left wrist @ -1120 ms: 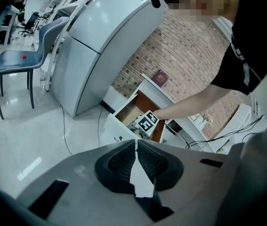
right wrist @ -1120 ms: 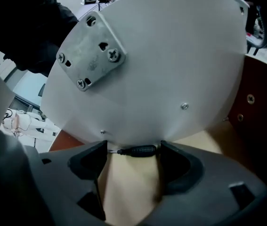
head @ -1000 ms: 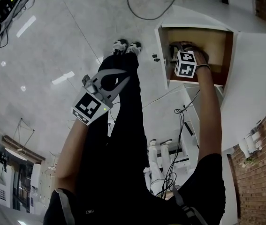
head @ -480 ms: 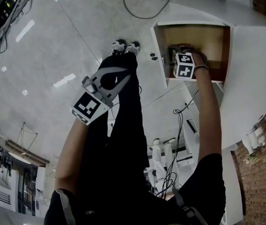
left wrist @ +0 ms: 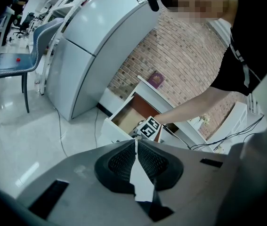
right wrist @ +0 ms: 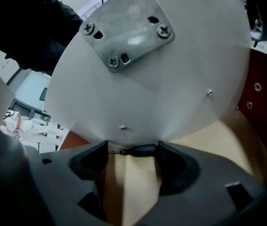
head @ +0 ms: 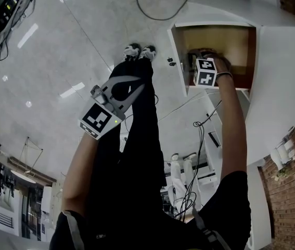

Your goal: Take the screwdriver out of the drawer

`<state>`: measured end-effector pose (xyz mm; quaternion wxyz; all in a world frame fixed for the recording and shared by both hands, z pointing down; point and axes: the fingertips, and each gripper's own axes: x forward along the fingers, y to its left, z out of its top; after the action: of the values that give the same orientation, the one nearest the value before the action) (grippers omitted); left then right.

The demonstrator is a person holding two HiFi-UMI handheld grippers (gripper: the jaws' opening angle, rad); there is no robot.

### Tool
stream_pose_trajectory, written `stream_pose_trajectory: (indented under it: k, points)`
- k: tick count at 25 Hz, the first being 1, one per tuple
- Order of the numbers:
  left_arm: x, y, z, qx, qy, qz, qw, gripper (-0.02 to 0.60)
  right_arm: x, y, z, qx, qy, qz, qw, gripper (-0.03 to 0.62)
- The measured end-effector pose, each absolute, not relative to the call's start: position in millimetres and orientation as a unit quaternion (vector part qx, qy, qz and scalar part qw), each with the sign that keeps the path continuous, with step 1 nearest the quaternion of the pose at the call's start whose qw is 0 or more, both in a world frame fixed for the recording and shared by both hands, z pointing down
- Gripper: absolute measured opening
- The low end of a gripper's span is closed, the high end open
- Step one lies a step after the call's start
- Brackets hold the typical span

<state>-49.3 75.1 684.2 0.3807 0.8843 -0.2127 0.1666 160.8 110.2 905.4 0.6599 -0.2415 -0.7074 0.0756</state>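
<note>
Reaching with right gripper [right wrist: 133,156] into open drawer of white panels and tan wooden floor [head: 225,41]; tongs spread apart, nothing clamped. Small black-handled screwdriver with thin metal shaft [right wrist: 141,150] lying on drawer floor, hard against drawer's white inner wall, crosswise between the spread tips, handle toward the right-hand tip, possibly touching it. Step in hand, by judgement: the grasp. Tool lying end to end across the gap, so closing now likely to push on butt and shaft and skid it along the wall. Better to turn the gripper so pads meet the handle's sides, sink tips to drawer floor, close slowly, then lift clear of drawer rim. Left gripper [left wrist: 136,143] well outside drawer, over dark trouser leg [head: 131,155], tongs pressed together, empty. Count: one screwdriver, one open drawer, two grippers, two black-and-white marker cubes [head: 205,72], one grey metal plate [right wrist: 128,25] screwed to drawer's inner wall.
</note>
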Motion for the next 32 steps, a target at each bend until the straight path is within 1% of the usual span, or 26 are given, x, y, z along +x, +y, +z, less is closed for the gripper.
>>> stream_pose_trajectory:
  k: [1,3,4,7,10,11,16,23,28,32]
  points:
    - [-49,76,684,0.884,-0.212,0.167,0.381,0.025,160,109,904,-0.238,-0.709,0.079,0.659,0.374]
    - [-49,77,683,0.885,-0.212,0.167,0.380,0.025,158,105,898,-0.234,-0.712,0.085,0.657,0.309]
    - [-49,77,682,0.885,-0.211,0.167,0.380,0.025,158,104,895,-0.236,-0.710,0.088,0.658,0.287]
    - [-48,76,677,0.886,-0.212,0.166,0.378,0.025,160,100,886,-0.249,-0.698,0.094,0.665,0.255]
    - [-47,75,675,0.887,-0.213,0.165,0.375,0.025,166,98,879,-0.257,-0.686,0.106,0.672,0.175]
    - [-47,75,675,0.887,-0.213,0.164,0.375,0.025,169,100,877,-0.263,-0.680,0.108,0.676,0.164]
    - [-46,76,674,0.886,-0.213,0.163,0.377,0.025,174,105,877,-0.237,-0.695,0.116,0.669,0.157]
    - [-46,83,674,0.887,-0.212,0.170,0.374,0.025,176,114,870,-0.240,-0.678,0.143,0.680,0.124]
    - [-45,78,656,0.893,-0.205,0.170,0.362,0.025,178,124,858,-0.203,-0.684,0.163,0.681,0.121]
    - [-40,73,638,0.901,-0.194,0.173,0.346,0.025,177,122,848,-0.162,-0.697,0.148,0.683,0.120]
